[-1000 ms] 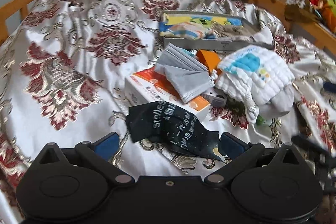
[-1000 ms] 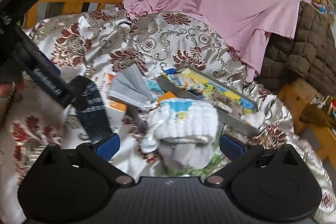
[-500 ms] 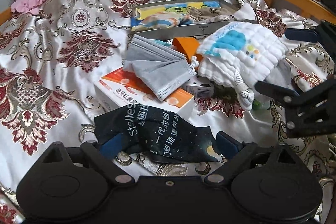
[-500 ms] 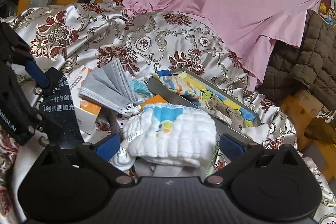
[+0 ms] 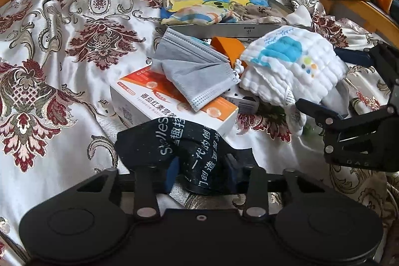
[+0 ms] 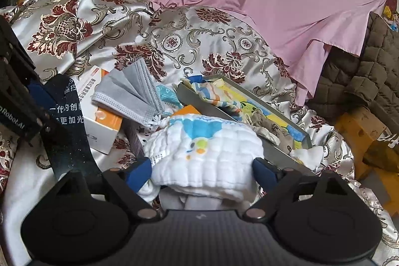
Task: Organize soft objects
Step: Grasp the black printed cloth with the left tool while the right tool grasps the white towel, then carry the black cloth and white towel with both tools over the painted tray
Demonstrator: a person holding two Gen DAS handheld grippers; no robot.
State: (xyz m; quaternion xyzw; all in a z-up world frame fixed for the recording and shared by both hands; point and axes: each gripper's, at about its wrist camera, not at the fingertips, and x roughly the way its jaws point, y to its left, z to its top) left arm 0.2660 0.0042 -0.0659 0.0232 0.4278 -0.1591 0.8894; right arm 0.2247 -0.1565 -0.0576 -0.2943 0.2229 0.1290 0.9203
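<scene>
Fingers on the left gripper (image 5: 202, 172) have just been closing and now pinch the black printed fabric mask (image 5: 184, 141) bunched between them, low on the floral satin bedspread (image 5: 74, 46). Right gripper (image 6: 202, 171) fingers have been closing too, still wide, blue pads at both sides of the white quilted cloth with a blue print (image 6: 207, 146), can't tell if they press yet. I'd squeeze deep into the folds, lift slow, then aim for the grey metal tray (image 5: 224, 29) behind

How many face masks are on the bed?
2. A grey mask lies on the orange box; a black mask sits between the left gripper's fingers. Others may be hidden.
</scene>
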